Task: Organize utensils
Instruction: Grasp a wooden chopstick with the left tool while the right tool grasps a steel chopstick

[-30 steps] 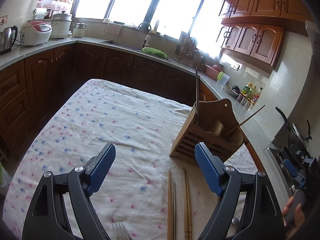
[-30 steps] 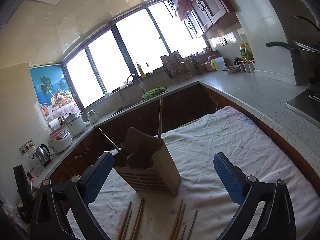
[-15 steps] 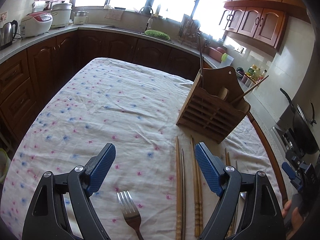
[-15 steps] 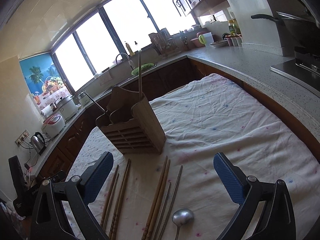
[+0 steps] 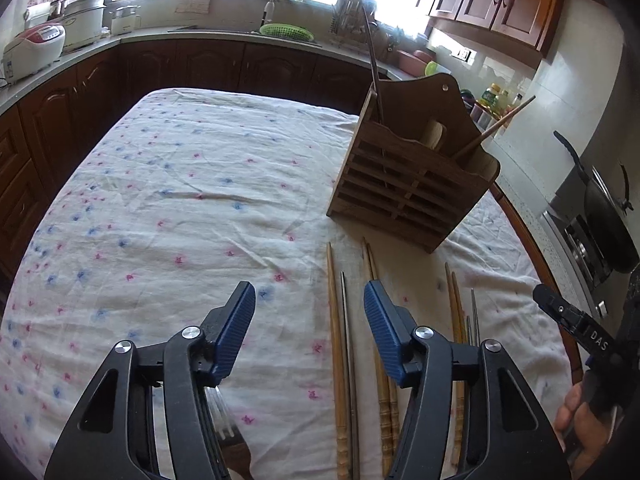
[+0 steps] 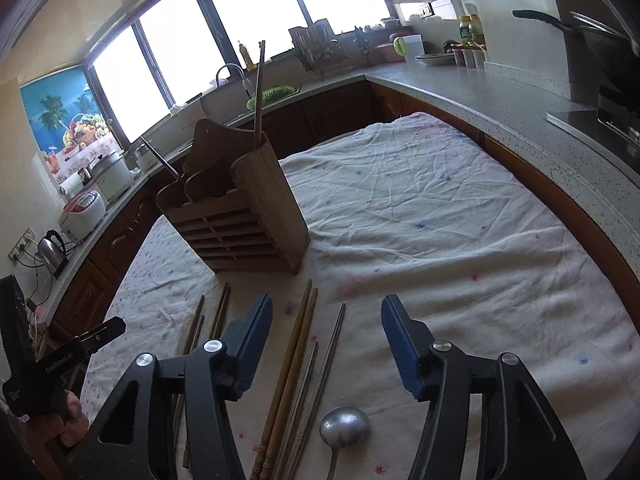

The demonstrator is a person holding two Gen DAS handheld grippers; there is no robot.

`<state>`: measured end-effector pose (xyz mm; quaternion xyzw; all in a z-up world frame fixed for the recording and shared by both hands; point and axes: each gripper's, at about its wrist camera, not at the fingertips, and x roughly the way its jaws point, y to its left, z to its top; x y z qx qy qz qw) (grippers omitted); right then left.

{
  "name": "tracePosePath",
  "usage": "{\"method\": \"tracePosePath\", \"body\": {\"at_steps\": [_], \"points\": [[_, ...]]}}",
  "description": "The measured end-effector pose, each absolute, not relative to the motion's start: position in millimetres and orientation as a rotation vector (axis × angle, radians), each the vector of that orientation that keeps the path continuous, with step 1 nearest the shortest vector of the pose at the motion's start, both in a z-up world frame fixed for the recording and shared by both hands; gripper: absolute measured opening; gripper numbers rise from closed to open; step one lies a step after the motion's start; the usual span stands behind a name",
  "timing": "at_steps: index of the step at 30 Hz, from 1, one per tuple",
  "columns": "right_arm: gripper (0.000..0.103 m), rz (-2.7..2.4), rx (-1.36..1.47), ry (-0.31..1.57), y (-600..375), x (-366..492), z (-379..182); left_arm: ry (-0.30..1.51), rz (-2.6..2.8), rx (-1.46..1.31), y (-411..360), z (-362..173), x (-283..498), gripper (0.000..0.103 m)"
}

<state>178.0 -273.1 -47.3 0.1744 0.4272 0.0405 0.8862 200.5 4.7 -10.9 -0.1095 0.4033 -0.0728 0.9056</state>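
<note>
Both my claws have dropped lower since a second ago. Left gripper jaws narrower now, still apart, empty, fork beneath. Right gripper likewise gaping over chopsticks, spoon. Wooden holder stands just beyond on the tablecloth.

Your table's flowered cloth carries the wooden holder beyond your fingers, chopsticks between them, spoon and fork nearest.
</note>
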Motion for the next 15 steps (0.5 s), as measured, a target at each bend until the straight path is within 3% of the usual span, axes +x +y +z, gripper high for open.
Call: {"method": "tracePosePath", "body": {"at_steps": [5,9,15], "points": [[0.040,0.075,0.333,0.958,-264,191,-68,0.895,-0.187,-0.201,-10,-24,227,0.046],[0.026,0.071,0.339,1.015,-262,201,-85,0.951,-0.201,-0.177,-20,-36,251,0.039],[0.021,0.062,0.313,1.049,-258,213,-96,0.997,-0.198,-0.152,-29,-50,279,0.031]]}}
